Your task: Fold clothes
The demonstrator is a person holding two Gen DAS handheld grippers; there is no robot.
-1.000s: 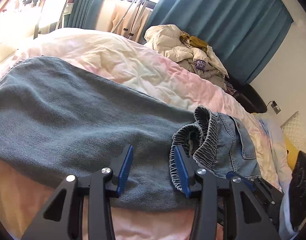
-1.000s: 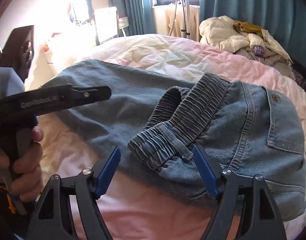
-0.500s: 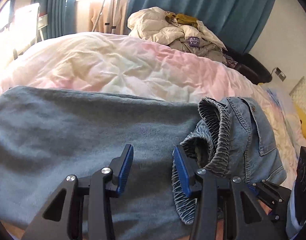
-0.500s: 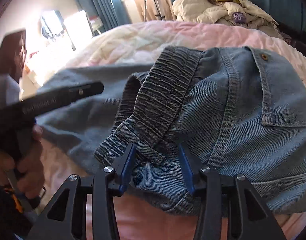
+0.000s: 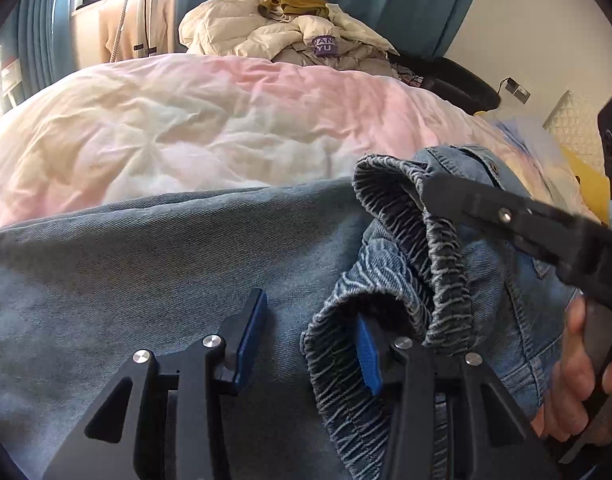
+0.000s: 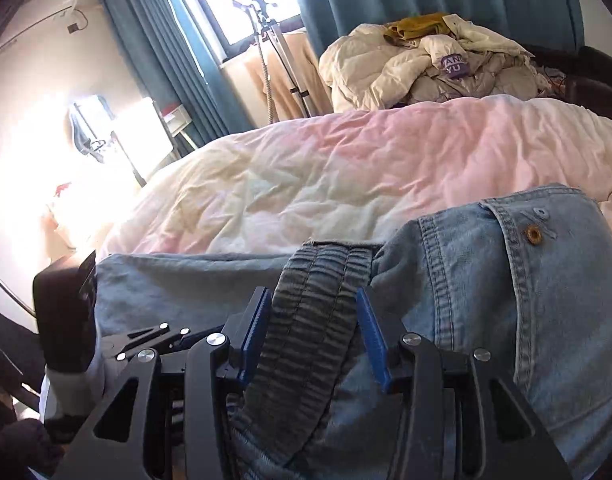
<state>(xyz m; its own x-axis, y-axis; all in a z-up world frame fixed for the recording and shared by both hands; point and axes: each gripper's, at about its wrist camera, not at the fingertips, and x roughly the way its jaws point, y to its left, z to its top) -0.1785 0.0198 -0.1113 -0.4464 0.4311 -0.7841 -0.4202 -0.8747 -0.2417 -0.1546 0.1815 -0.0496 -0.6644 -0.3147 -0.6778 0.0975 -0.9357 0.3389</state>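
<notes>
Right wrist view: denim jeans (image 6: 506, 312) lie on the pink quilt (image 6: 346, 168), elastic waistband (image 6: 318, 300) between the right gripper (image 6: 312, 328) pads.

Its jaws have just been opening slightly; the blue pads flank the bunched band, and firm contact cannot be told. The left gripper (image 5: 310, 336) stands half open over the denim at the near edge, one pad tucked in the waistband, gripping nothing. Judged step: taking hold of the waist; next calls for both to close, then lift and fold.

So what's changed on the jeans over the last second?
The right tongs moved in over the elastic waistband, jaws closing then reopening slightly; it now sits between the pads. The left tongs slid toward the waistband, jaws unchanged. The jeans stay on the duvet.
</notes>
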